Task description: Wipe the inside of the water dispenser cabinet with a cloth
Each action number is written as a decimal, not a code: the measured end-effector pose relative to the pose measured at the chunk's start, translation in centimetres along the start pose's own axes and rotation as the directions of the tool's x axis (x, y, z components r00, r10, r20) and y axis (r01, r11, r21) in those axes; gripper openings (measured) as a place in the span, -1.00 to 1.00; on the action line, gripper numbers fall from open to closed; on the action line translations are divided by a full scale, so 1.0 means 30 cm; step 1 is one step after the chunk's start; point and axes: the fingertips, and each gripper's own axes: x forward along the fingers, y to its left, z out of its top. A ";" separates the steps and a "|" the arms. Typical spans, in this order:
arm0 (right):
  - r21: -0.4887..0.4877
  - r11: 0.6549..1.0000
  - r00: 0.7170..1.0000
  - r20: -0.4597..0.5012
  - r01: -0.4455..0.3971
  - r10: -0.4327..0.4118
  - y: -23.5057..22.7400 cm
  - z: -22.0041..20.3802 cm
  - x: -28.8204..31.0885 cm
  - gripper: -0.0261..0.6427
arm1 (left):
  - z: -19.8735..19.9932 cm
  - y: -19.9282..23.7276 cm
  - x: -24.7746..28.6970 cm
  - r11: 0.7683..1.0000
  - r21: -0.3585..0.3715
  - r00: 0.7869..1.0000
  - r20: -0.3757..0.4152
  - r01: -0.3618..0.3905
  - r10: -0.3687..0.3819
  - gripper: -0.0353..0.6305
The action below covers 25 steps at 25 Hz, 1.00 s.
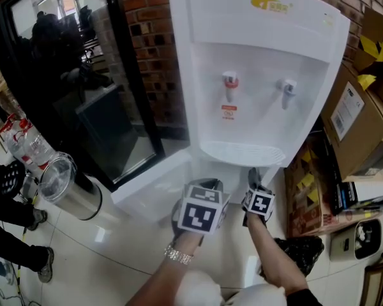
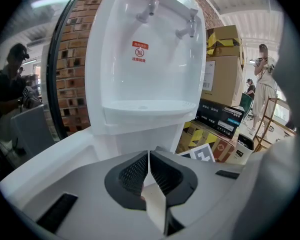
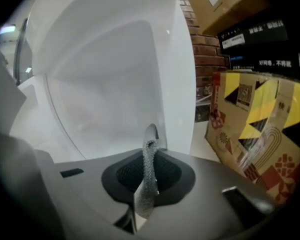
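Left claw (image 2: 148,155) and right claw (image 3: 150,136), both shut empty, face water dispenser (image 1: 262,69) with illegible red label (image 1: 228,111).

Closed hand-held gripper (image 2: 149,159) before water dispenser (image 2: 145,84)

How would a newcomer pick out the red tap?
Find the tall white water dispenser against the brick wall. Two taps sit in its recess; the red tap is the left one, above a red sticker; the right tap is grey.

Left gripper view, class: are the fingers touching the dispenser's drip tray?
Apart. The left gripper view shows the fingers below the drip tray, with bare white panel between.
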 end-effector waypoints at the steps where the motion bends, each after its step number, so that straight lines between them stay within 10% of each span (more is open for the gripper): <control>1: 0.007 1.000 1.000 -0.019 0.005 -0.005 -0.009 -0.026 0.013 -0.85 | 0.000 -0.003 0.001 1.000 0.001 1.000 -0.001 0.003 -0.003 -0.85; 16: -0.090 0.914 0.917 -0.088 -0.396 0.389 0.454 -0.035 0.135 -0.85 | -0.021 0.010 0.010 1.000 0.013 1.000 -0.019 0.010 -0.010 -0.85; 25: -0.022 0.998 0.990 -0.135 -0.053 0.049 0.091 -0.111 0.209 -0.85 | -0.016 -0.007 0.024 0.999 0.007 0.999 -0.012 0.033 -0.033 -0.85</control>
